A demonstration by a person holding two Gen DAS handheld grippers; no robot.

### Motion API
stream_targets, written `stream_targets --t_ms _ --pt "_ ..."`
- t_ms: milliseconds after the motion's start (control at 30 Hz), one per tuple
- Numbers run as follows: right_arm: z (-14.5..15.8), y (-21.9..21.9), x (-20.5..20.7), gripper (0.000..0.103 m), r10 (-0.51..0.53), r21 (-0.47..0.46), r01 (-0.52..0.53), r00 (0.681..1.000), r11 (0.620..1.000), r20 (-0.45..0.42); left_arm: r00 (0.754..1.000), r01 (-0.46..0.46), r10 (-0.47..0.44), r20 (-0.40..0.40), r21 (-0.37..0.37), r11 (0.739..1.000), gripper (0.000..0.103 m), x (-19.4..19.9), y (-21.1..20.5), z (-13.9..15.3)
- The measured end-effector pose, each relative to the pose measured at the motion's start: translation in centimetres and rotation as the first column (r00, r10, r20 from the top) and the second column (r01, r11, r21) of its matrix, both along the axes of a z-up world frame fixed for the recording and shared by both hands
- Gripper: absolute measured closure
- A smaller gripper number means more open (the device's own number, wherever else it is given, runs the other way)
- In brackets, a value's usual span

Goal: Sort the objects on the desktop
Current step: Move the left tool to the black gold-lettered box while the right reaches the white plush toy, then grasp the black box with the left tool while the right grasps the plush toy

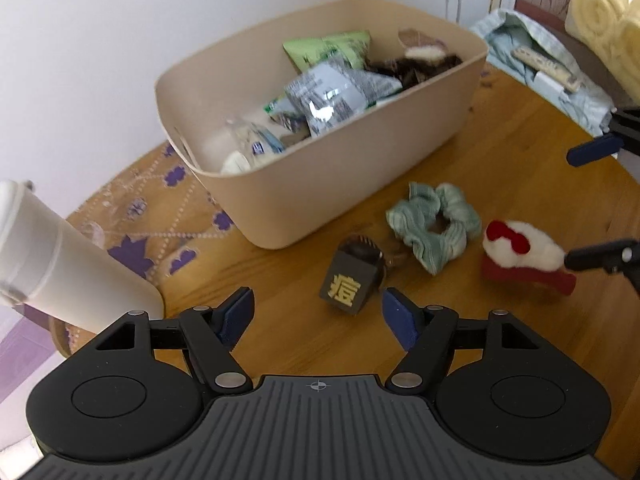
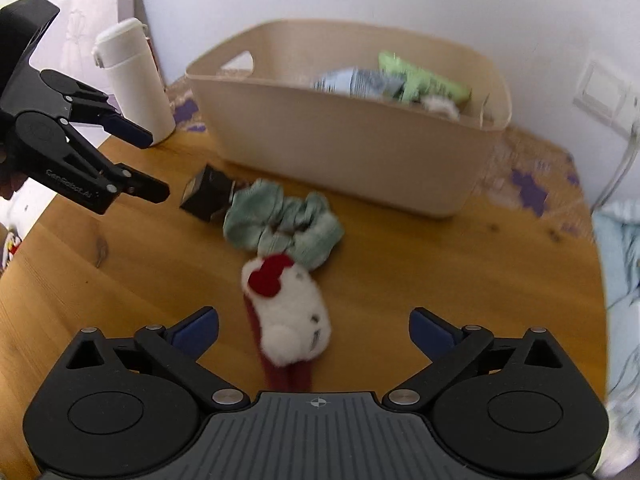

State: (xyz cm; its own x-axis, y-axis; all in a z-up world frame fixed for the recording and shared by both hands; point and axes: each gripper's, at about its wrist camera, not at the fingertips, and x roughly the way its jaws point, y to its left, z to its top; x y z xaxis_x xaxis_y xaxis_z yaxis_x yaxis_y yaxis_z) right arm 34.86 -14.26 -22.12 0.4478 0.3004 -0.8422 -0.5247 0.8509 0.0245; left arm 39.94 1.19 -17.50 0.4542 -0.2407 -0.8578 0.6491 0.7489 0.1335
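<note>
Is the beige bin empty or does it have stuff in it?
Partly filled: the beige bin holds snack packets, a clear bottle and other items.

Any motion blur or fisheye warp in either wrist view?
Left wrist: mostly sharp, the black cube crisp; the white bottle at the edge is smeared, and the table edge bows. Right wrist: softer overall, the plush hair clip, green scrunchie and bin contents blurred; dark vignette corners in both.
</note>
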Motion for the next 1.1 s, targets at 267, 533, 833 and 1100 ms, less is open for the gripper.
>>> stream_targets --t_ms 267,533,833,1100 --pt "-2.5 0.6 0.4 0.000 -0.035 -0.045 0.034 0.999 0.998 -0.028 0.998 0.015 -0.014 -0.055 0.011 1.000 0.030 1.1 -0.8 -2.8" --pt "-4.2 1.4 1.2 0.000 -0.076 -0.078 0.073 0.996 0.994 -0.046 0.996 0.042 -0.039 -0.082 0.028 0.999 0.030 2.6 -2.4 -5.2" --pt "-4.9 1.3 1.5 0.005 -0.081 -0.067 0.077 0.995 0.995 -0.060 0.992 0.048 -0.053 -0.111 -0.044 0.998 0.030 4.1 -2.6 -4.6" --pt "-5.2 1.5 1.5 0.014 -0.064 -0.067 0.060 0.996 0.996 -0.066 0.982 0.129 -0.130 -0.137 -0.020 0.992 0.037 4.1 -1.9 -4.9"
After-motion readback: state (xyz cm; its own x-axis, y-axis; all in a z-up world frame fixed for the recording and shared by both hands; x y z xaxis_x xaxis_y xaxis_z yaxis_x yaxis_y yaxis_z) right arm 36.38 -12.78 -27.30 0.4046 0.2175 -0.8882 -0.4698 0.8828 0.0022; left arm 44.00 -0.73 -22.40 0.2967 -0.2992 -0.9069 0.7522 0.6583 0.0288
